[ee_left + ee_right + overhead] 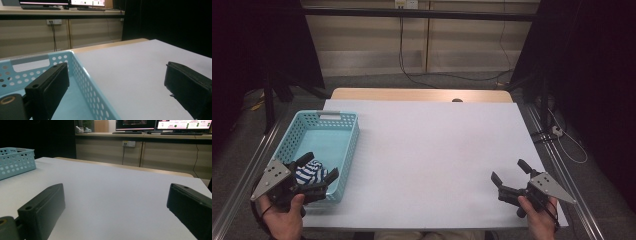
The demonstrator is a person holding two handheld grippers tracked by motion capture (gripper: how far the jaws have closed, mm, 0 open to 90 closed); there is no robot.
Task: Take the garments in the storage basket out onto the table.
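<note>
White sheeting covers the tabletop [427, 150], where a pale blue perforated basket [343, 120] sits along the left edge. A blue-and-white striped cloth [310, 171] lies in the basket's near end. The left gripper [321, 169] hovers over that end, jaws spread wide astride the basket's right wall; the right gripper [510, 170], jaws apart and empty, sits near the front right corner.

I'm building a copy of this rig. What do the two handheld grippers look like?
Both the left gripper and the right gripper are black, with two thick, blocky jaws. Each carries a grey three-cornered plate dotted with small holes, and a dark cable trails by each wrist.
</note>
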